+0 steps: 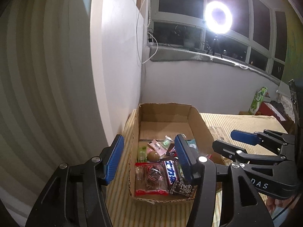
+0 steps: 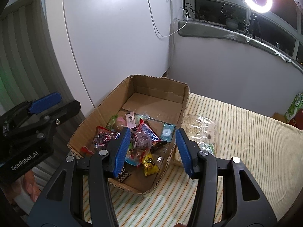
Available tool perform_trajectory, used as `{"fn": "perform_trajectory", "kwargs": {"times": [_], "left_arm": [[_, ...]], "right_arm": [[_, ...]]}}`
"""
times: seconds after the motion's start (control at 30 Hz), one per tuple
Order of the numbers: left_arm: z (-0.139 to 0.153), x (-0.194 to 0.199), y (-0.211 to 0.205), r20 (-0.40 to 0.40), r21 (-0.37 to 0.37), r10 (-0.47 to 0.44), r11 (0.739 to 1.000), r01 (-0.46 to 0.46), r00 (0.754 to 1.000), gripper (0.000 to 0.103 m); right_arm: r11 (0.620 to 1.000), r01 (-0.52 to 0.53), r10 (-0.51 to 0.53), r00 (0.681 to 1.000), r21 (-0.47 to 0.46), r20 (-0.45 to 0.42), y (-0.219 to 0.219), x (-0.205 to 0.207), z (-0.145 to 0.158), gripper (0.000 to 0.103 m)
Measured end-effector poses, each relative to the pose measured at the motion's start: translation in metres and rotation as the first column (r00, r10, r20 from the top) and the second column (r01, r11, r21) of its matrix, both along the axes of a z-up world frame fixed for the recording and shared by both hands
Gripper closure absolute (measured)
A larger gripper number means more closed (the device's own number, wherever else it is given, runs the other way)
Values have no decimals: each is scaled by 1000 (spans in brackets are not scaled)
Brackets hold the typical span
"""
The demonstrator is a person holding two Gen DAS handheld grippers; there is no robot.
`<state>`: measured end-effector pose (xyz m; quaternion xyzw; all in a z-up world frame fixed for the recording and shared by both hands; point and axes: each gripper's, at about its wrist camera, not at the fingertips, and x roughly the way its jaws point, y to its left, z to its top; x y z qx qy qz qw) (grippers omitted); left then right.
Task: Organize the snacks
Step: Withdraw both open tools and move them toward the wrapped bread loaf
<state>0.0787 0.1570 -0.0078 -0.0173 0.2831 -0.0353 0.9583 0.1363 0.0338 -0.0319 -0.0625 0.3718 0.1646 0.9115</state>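
Observation:
An open cardboard box (image 1: pixel 198 121) (image 2: pixel 178 96) stands on a striped cloth and holds several wrapped snacks: a Snickers bar (image 2: pixel 150 134), a red-edged clear packet (image 1: pixel 150 179), a yellow candy (image 2: pixel 150 164), a brown ball (image 1: pixel 153 156). My left gripper (image 1: pixel 149 158) is open and empty, above the box's near left part. My right gripper (image 2: pixel 153 149) is open and empty over the box's near right wall; it also shows in the left wrist view (image 1: pixel 230 141). A clear empty-looking wrapper (image 2: pixel 203 126) lies on the cloth right of the box.
A white panel (image 2: pixel 117 37) and wall stand close behind and left of the box. The striped cloth (image 2: pixel 246 141) stretches to the right. A green carton (image 1: pixel 258 98) and red box stand at the far right. A bright ring light (image 1: pixel 218 17) is on the windowsill.

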Motion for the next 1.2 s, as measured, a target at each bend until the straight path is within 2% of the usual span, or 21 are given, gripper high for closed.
{"fn": "perform_trajectory", "kwargs": {"times": [0.23,0.47,0.57,0.7,0.83,0.9,1.13,1.2], "left_arm": [[2,-1,-3,13,9,-8,1000,8,1000,48],[4,1,-12,10,12,-27,1000,26,1000,47],[4,2,-15,5,-6,-40,999,40,999,34],[4,9,-22,-7,-43,-63,997,63,998,34],[3,15,-29,-36,-91,-82,993,78,996,34],[3,16,-33,-51,-108,-90,991,84,995,33],[2,17,-44,-67,-107,-106,989,99,992,32],[2,17,-45,-68,-112,-107,989,99,992,32]], "right_arm": [[1000,15,-15,1000,-8,-8,-10,-4,-3,51],[997,72,-72,997,-21,-21,-48,-9,-7,51],[992,119,-121,991,-40,-48,-73,-10,-17,36],[984,171,-176,980,-50,-97,-100,-9,-35,36],[983,175,-181,974,-59,-134,-107,-5,-49,33],[986,165,-167,974,-30,-151,-109,1,-54,32],[986,168,-164,967,5,-194,-105,27,-62,27],[987,162,-157,967,13,-202,-98,32,-63,21]]}}
